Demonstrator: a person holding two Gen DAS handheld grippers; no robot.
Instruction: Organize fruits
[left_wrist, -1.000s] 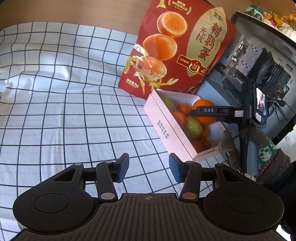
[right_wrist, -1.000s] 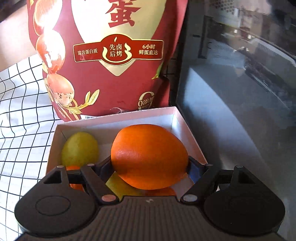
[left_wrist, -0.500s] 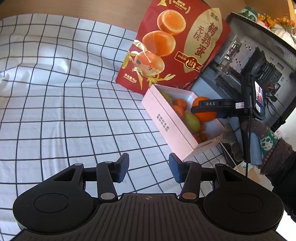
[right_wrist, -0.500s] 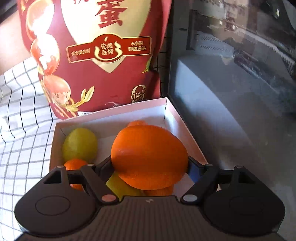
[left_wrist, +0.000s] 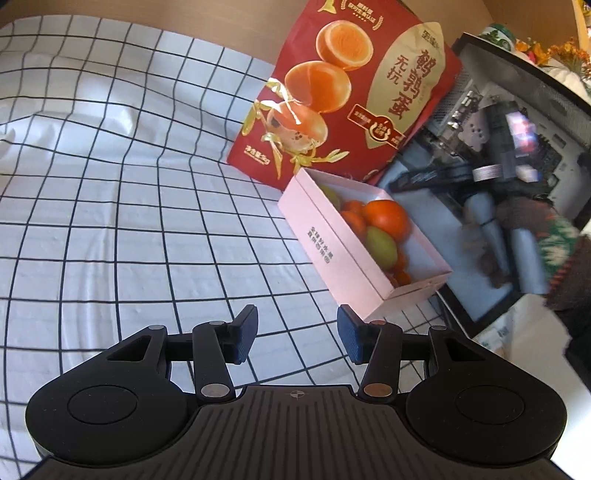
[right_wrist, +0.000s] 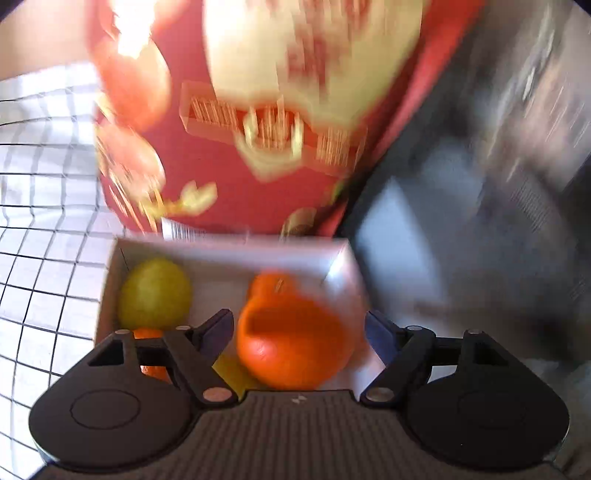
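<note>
A pink box (left_wrist: 332, 254) on the checked cloth holds several oranges and green fruits. The big orange (left_wrist: 388, 219) lies in it on top of the others. In the blurred right wrist view the big orange (right_wrist: 295, 343) sits in the box (right_wrist: 229, 254) between the open fingers of my right gripper (right_wrist: 299, 330), not touching them. A yellow-green fruit (right_wrist: 155, 293) lies at the box's far left. My left gripper (left_wrist: 297, 332) is open and empty above the cloth, in front of the box. My right gripper is a blur at the right of the left wrist view.
A red snack bag (left_wrist: 343, 92) stands right behind the box. A dark computer case (left_wrist: 517, 122) stands to the right of the box. The checked cloth (left_wrist: 110, 203) spreads to the left.
My right gripper has opened and let go of the big orange, which now rests in the box. The gripper is pulling back and up fast. My left gripper has drawn back a little.
</note>
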